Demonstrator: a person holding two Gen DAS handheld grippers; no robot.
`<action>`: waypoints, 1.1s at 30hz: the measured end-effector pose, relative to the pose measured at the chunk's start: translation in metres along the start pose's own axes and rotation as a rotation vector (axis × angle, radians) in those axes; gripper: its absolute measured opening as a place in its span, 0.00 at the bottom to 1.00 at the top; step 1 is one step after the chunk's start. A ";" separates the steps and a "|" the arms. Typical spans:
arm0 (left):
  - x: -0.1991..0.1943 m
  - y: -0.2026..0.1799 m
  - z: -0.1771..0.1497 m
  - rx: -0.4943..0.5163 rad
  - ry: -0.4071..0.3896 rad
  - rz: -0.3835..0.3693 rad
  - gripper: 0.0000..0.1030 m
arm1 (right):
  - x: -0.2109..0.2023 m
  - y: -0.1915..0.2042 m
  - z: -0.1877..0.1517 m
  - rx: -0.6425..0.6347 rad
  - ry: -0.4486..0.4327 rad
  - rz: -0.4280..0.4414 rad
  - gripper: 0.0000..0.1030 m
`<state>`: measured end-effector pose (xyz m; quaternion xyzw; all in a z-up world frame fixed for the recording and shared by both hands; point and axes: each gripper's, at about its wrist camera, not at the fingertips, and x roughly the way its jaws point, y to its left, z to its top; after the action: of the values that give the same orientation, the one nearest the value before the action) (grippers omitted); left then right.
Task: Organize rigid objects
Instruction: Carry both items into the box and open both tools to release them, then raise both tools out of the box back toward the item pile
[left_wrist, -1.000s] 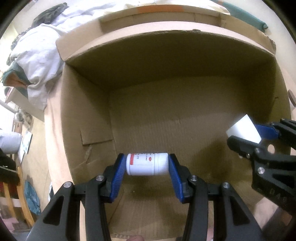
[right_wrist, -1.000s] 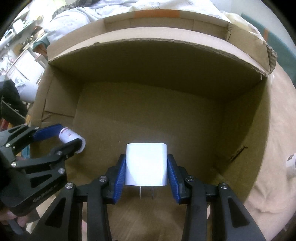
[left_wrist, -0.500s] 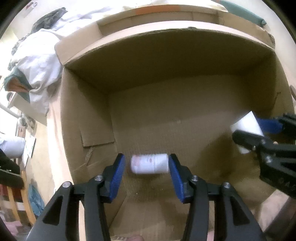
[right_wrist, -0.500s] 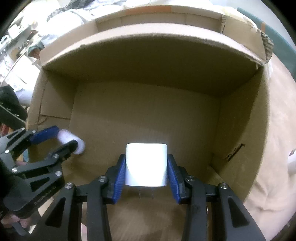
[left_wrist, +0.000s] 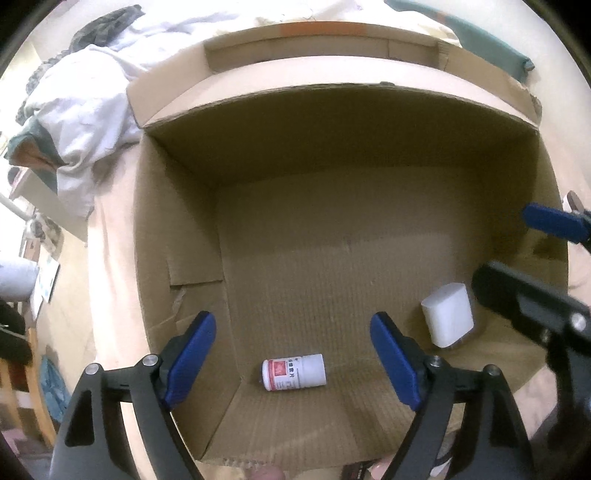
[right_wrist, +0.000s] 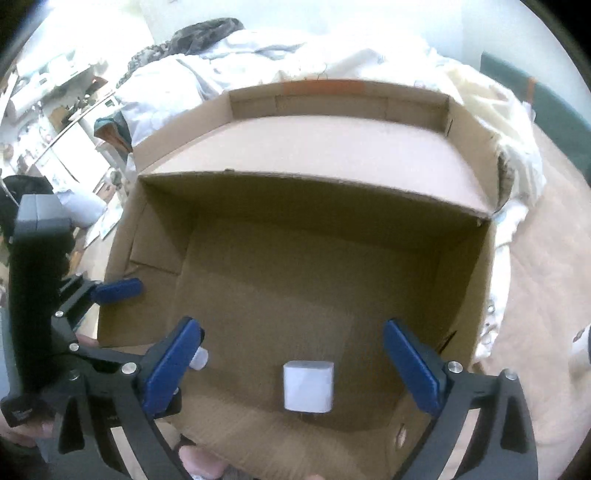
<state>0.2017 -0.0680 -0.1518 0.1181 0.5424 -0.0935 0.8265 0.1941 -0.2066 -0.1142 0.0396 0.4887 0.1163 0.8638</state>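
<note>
Here, an open cardboard box (left_wrist: 177, 229) fills both wrist views, its flaps folded outward, with rumpled white bedding (left_wrist: 85, 107) heaped behind it. Inside, on the bare cardboard floor, lie the two things being organised. Toward the right wall rests a white plug-in charger block (left_wrist: 447, 319), tipped on its side; from the right wrist view it sits low and centred, its metal prongs barely showing at the near end. Nearer the left wall lies a small white pill bottle (left_wrist: 294, 371) on its side, a red-and-white label facing up.

Above the bottle hangs the left gripper (left_wrist: 291, 354), its blue-padded jaws opening, with the bottle below the gap and touching neither pad. Above the charger hangs the right gripper (right_wrist: 291, 362), its jaws also opening wide, the charger beneath them and clear of both pads. Neither gripper holds anything.

Judged from this, the step in hand is the release: both items have been let go into the box and lie apart from each other. The next move likely calls for lifting both grippers straight up, clear of the box walls and flaps, then turning toward whatever loose item remains outside; none is clearly visible here.
</note>
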 end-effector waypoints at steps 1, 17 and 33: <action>0.000 -0.001 0.000 0.003 0.001 0.004 0.82 | -0.001 -0.001 0.000 0.003 0.000 -0.005 1.00; -0.044 0.008 -0.006 -0.060 -0.042 -0.020 0.82 | -0.022 -0.010 0.004 0.046 -0.064 -0.026 1.00; -0.128 0.037 -0.045 -0.165 -0.157 0.002 0.82 | -0.111 0.016 -0.013 0.020 -0.227 -0.063 1.00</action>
<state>0.1230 -0.0159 -0.0481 0.0427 0.4819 -0.0565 0.8734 0.1253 -0.2182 -0.0251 0.0456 0.3899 0.0789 0.9163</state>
